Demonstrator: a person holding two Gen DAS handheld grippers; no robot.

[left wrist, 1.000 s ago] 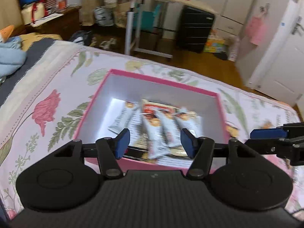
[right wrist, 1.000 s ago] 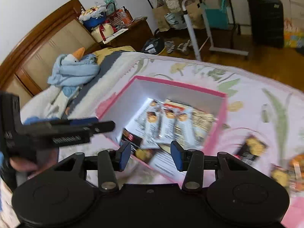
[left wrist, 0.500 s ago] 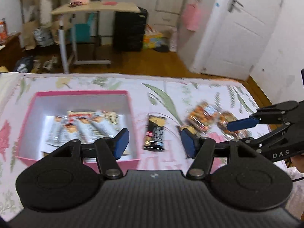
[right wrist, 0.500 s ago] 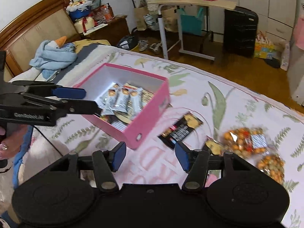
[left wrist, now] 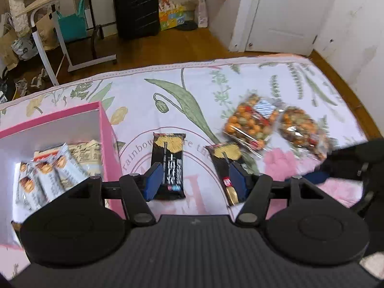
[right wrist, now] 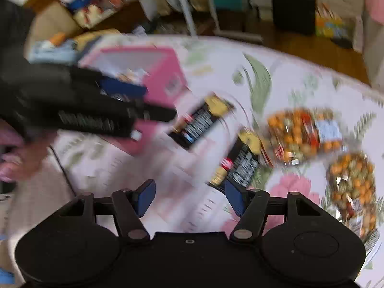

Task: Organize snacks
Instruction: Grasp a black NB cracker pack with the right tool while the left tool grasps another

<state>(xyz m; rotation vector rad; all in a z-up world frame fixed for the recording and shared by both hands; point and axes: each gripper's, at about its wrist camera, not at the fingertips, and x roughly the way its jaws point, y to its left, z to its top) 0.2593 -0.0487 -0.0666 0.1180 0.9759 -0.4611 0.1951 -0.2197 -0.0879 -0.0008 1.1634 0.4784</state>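
A pink box [left wrist: 105, 129] at the left of the floral bedspread holds several white snack bars [left wrist: 48, 172]. To its right lie two black snack packets [left wrist: 169, 163] [left wrist: 225, 160], then two clear bags of mixed nuts [left wrist: 252, 122] [left wrist: 302, 129]. My left gripper [left wrist: 195, 180] hovers open above the two black packets, with bare bedspread between its pads. The right wrist view is blurred. There my right gripper [right wrist: 190, 196] is opening with nothing between its jaws, and a black packet [right wrist: 242, 160] lies just beyond its right finger. The pink box [right wrist: 163, 81] sits farther left.
The bed's far edge drops to a wooden floor with a desk [left wrist: 48, 7], a black suitcase [left wrist: 135, 7] and a white door [left wrist: 283, 12]. A person's hand [right wrist: 14, 148] holds the left gripper's body [right wrist: 84, 110] at the left of the right wrist view.
Both grippers have swung right, from over the pink box to over the loose black packets and nut bags. The right gripper's jaws stand wider than before.
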